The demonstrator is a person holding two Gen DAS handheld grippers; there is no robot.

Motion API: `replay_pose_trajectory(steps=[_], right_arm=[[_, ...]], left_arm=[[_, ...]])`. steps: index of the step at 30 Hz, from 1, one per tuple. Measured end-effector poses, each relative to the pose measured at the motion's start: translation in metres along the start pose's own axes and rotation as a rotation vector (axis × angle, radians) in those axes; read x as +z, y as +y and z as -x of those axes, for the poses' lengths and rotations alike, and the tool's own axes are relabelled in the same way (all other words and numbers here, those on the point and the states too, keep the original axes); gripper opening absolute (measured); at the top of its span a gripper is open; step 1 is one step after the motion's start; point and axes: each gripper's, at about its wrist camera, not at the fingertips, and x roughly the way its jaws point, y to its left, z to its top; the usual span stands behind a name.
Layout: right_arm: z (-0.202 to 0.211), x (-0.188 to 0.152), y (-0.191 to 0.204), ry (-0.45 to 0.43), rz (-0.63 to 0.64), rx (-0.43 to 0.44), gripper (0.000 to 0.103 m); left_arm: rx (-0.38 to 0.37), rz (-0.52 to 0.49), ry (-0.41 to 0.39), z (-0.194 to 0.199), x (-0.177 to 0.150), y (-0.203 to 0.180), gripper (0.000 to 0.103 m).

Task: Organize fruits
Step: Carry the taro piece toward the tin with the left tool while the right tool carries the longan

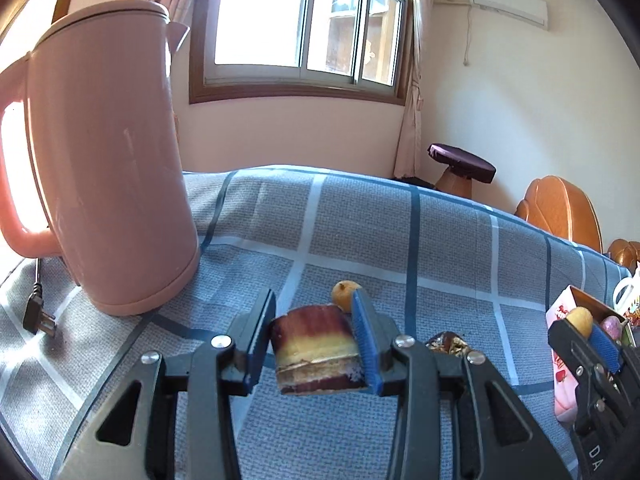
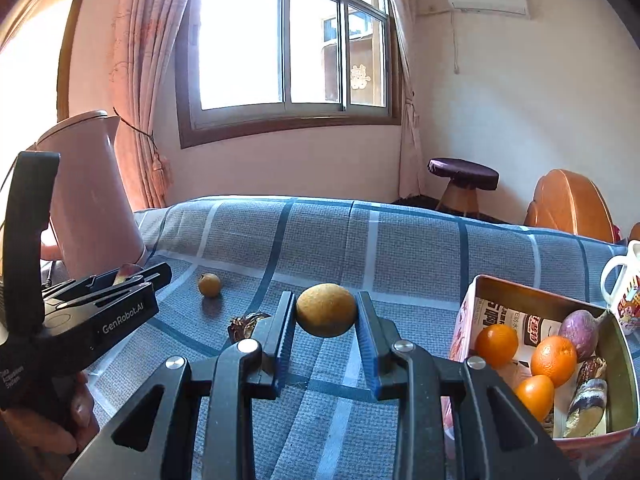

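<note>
Behind the left fingers (image 1: 362,336) pinching sugarcane (image 1: 316,350), a longan (image 1: 343,295) half hides; right fingers (image 2: 366,336) pinch another (image 2: 326,310).

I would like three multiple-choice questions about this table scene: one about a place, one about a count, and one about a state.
1. Where does the pink kettle stand, as the left wrist camera sees it?
A. Inside the box
B. On the checked cloth, left of the left gripper
C. On the stool

2. How many orange citrus fruits lie in the box?
A. One
B. Three
C. Five

3. What is the right gripper doing?
A. It is shut on a round yellow-brown fruit
B. It is open and holds nothing
C. It is shut on the mug

Answers:
1. B, the kettle rests on the cloth to the left of the left gripper.
2. B, three orange fruits show in the box.
3. A, the round yellow-brown fruit sits between its pads.
</note>
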Motion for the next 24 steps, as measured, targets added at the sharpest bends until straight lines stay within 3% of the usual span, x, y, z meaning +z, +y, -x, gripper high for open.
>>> replay_pose_trajectory(steps=[10,24], right_arm=[[0.021,-0.010,-0.008,0.003,-0.001,-0.011,0.032],[0.047,-0.025,-0.018,-0.001,0.025,-0.036,0.032]], left_arm=[[-0.050,0.077,-0.022,0.022,-0.015,0.008,0.042],[-0.038,0.008,-0.062,0.050,-0.032,-0.019,0.042]])
